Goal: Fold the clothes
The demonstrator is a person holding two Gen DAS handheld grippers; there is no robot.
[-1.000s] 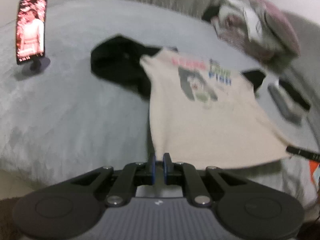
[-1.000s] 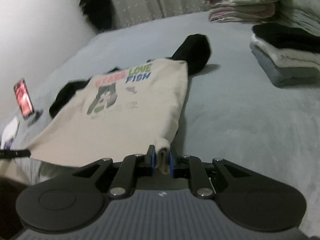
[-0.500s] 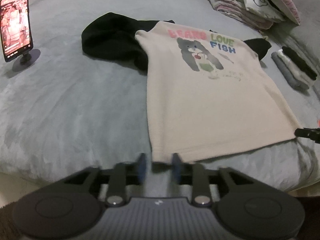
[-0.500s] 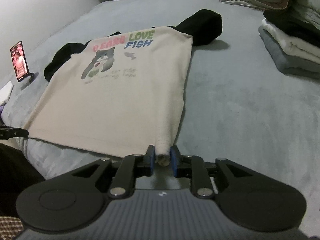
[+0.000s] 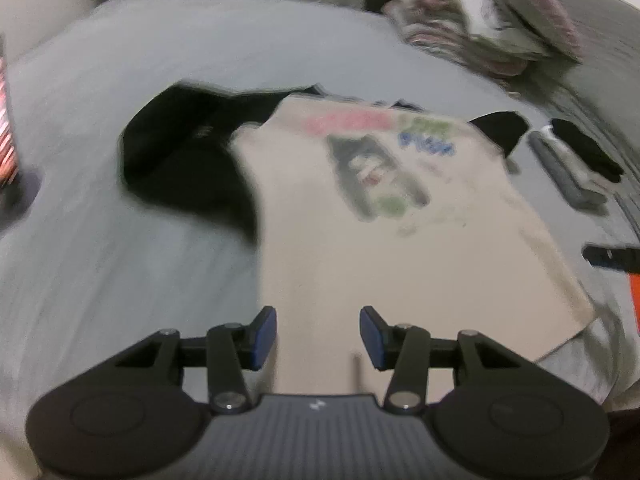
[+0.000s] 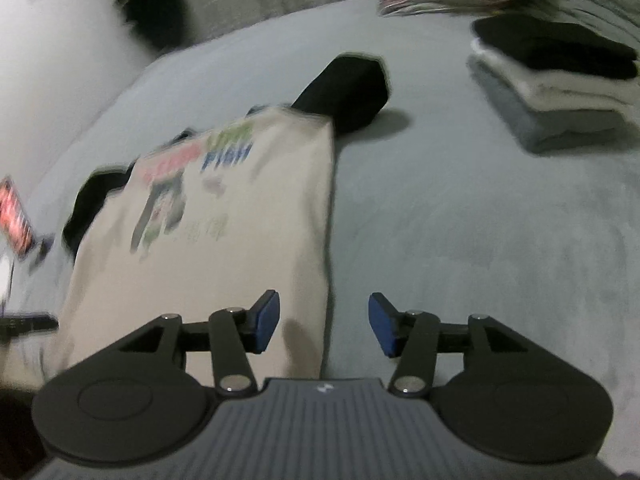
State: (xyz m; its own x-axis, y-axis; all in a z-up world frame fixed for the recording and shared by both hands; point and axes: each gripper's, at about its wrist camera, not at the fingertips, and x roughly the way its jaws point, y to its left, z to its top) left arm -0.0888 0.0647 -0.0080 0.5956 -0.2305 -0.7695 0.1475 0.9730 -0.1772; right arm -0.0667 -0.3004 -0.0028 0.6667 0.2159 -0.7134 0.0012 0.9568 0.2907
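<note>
Item: cream T-shirt [image 5: 400,248] with black sleeves and a blurred bear print, lying spread out and print-up on the grey bed [image 5: 120,240], its hem toward both cameras. Left tool [image 5: 318,334]: blue-padded fingers spread wide, holding nothing, over the hem's left part; right tool [image 6: 324,322]: likewise parted and holding nothing, straddling the shirt's right edge near the hem. Also present: stack of folded clothes [image 6: 560,92] at the right, pile of bedding [image 5: 480,20] at the far side, lit phone on a stand [image 6: 16,216] at the left.
</note>
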